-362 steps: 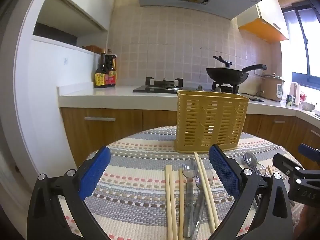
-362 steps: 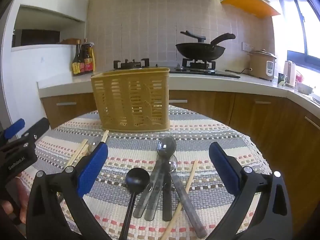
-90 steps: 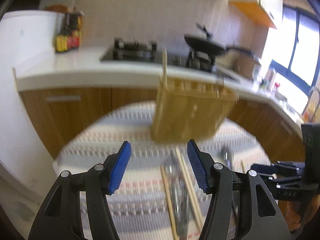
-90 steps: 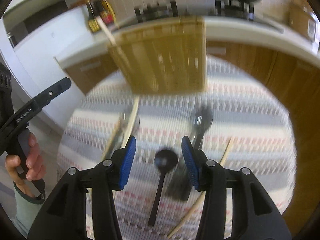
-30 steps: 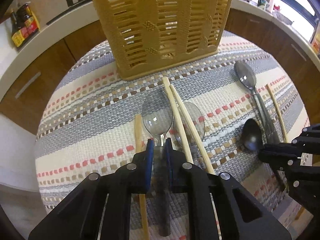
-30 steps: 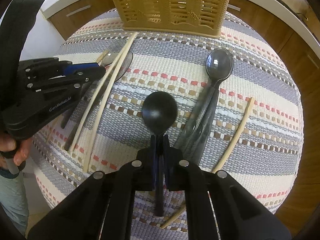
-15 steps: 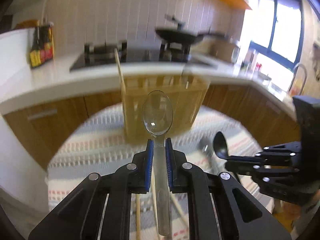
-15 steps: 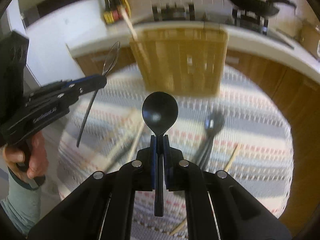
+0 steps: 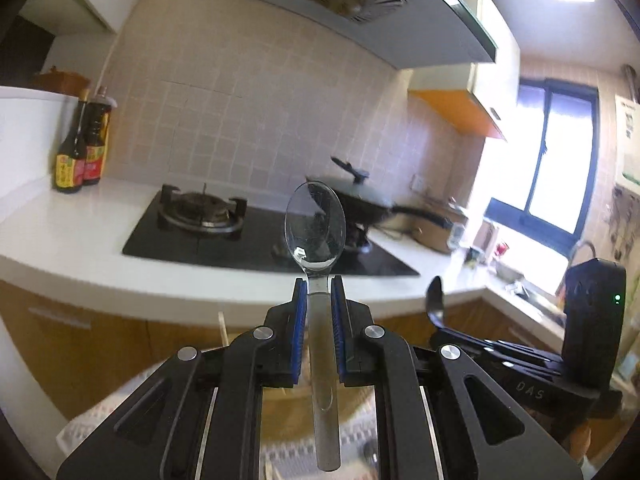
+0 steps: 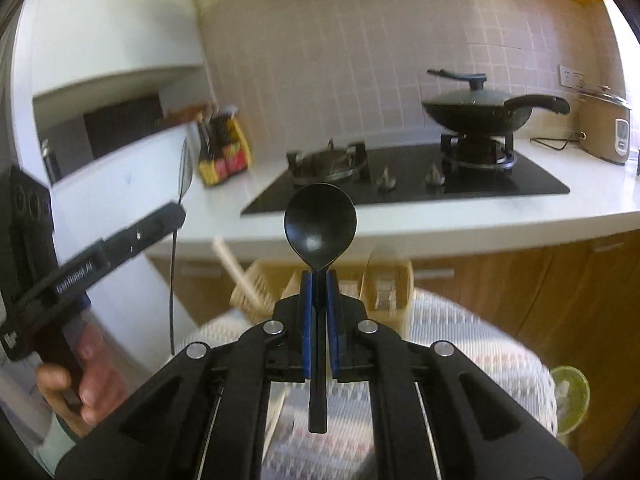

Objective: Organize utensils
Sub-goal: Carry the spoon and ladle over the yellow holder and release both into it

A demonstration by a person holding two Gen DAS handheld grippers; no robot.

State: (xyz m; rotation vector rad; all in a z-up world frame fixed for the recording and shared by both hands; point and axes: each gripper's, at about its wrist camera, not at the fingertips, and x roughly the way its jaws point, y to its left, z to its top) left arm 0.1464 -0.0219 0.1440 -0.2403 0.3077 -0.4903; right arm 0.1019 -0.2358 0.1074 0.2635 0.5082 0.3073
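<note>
My left gripper [image 9: 318, 286] is shut on the handle of a clear plastic spoon [image 9: 315, 228], bowl pointing up, held high in the air. My right gripper [image 10: 319, 280] is shut on a black spoon [image 10: 320, 222], bowl up, above the yellow slotted utensil basket [image 10: 390, 280]. A chopstick [image 10: 230, 260] stands in the basket's left side. In the left wrist view the black spoon [image 9: 435, 300] and right gripper show at right. In the right wrist view the left gripper [image 10: 176, 212] and its clear spoon [image 10: 185, 168] show at left. The basket is mostly hidden behind my fingers in the left wrist view.
The striped woven cloth [image 10: 480, 344] covers the round table below. Behind it runs a white counter [image 10: 520, 208] with a gas hob [image 9: 200, 216], a black wok [image 10: 480, 114], sauce bottles [image 9: 80, 148] and a rice cooker [image 10: 604, 128]. A range hood [image 9: 352, 0] hangs above.
Both grippers have risen and tilted upward with their spoons. The table and the utensils on it have dropped out of sight, and the counter and wall now fill the views.
</note>
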